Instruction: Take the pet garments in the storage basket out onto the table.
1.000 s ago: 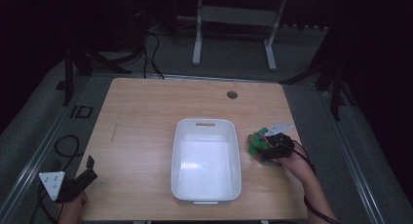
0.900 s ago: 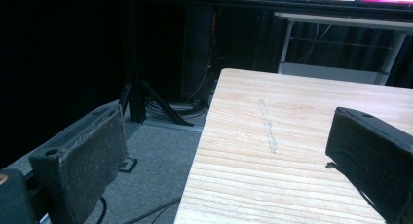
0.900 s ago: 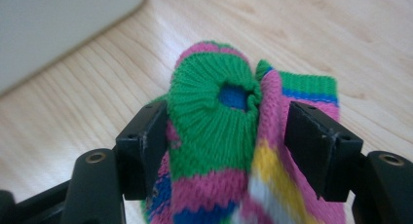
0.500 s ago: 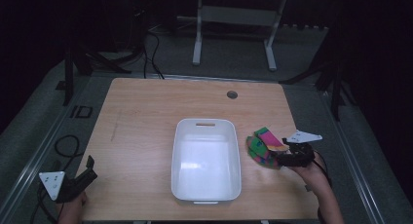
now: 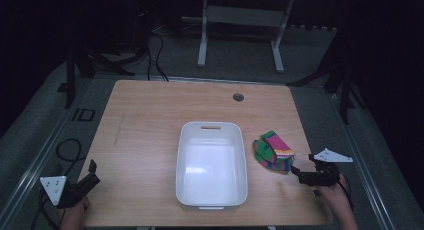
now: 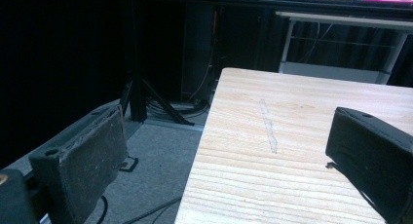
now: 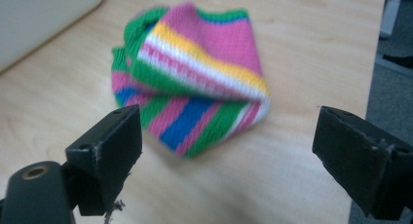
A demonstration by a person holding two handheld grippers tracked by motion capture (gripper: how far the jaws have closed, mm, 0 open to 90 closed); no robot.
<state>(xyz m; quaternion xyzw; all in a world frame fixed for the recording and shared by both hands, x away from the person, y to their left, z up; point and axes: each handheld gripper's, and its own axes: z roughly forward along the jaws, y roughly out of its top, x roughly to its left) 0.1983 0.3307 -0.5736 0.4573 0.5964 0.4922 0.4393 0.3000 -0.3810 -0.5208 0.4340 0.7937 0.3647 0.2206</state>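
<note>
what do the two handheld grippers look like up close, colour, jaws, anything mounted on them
Both are black. The left gripper has two blocky black jaws with flat, scuffed pads; in the high view it carries a grey three-cornered plate with dark dots. The right gripper has similar blocky jaws with frayed pad edges, a brass-coloured insert in its body, and the same kind of plate.

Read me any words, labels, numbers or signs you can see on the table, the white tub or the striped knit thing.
None can be read: the wooden table, the white tub and the striped knit cloth bear no writing. Bright screens at the top of the left gripper view are cut off, too little to read.
</note>
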